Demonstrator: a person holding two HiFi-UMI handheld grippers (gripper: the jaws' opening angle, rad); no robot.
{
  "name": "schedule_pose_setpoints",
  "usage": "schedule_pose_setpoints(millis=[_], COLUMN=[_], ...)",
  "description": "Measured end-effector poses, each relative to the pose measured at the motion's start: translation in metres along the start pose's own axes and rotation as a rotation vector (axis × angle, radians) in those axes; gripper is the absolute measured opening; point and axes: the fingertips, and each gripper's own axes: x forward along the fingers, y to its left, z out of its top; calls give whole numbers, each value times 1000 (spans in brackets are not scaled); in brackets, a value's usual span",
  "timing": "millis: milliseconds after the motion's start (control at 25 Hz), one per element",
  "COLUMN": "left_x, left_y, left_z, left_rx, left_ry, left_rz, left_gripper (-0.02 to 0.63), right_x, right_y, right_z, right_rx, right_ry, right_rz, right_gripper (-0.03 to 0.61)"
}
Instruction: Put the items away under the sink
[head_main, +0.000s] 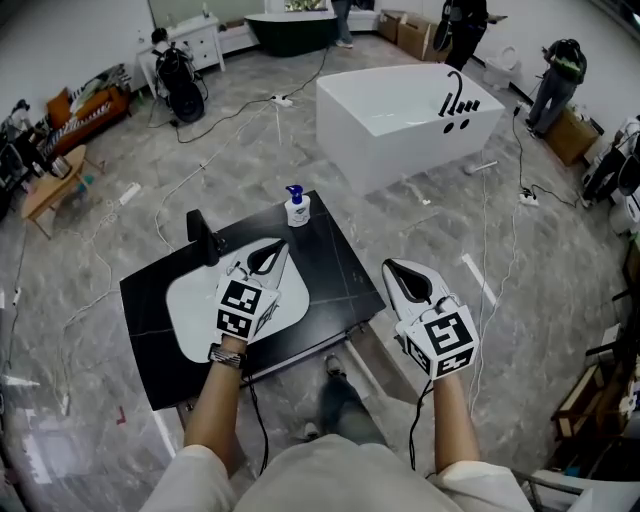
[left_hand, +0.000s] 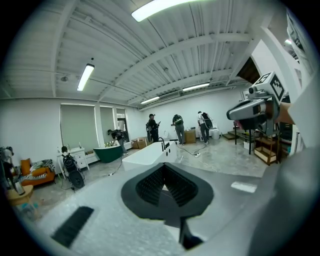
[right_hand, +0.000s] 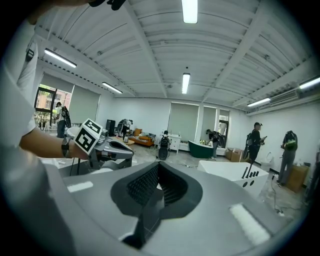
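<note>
Left gripper (head_main: 272, 252) is held closed tight and empty over the white oval sink basin (head_main: 190, 312). Right gripper (head_main: 395, 270), same deal, is held just off the black stone countertop's (head_main: 330, 250) right edge.

1. One black slab counter (head_main: 335, 262), with one white oval sink basin (head_main: 192, 312) set in it.
2. One black faucet (head_main: 205, 238).
3. One white pump bottle with a blue nozzle (head_main: 296, 206).
4. Two hand-held tools with marker cubes: left tongs (head_main: 277, 248), right tongs (head_main: 392, 268).
5. One white rectangular bathtub (head_main: 400, 120) and one dark green bathtub (head_main: 290, 30).
</note>
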Motion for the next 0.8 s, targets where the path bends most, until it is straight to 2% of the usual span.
schedule_pose_setpoints(millis=[240, 800], left_x=[50, 165], left_y=[17, 88], left_z=[-27, -91], left_rx=[-13, -169], left_ry=[79, 101], left_rz=[-2, 23], left_gripper=[-1, 91], right_x=[27, 101], right_y=[-23, -67], right_z=[-19, -64], right_rx=[17, 71], right_ry=[19, 77], right_rz=[9, 28], right_gripper=[8, 8])
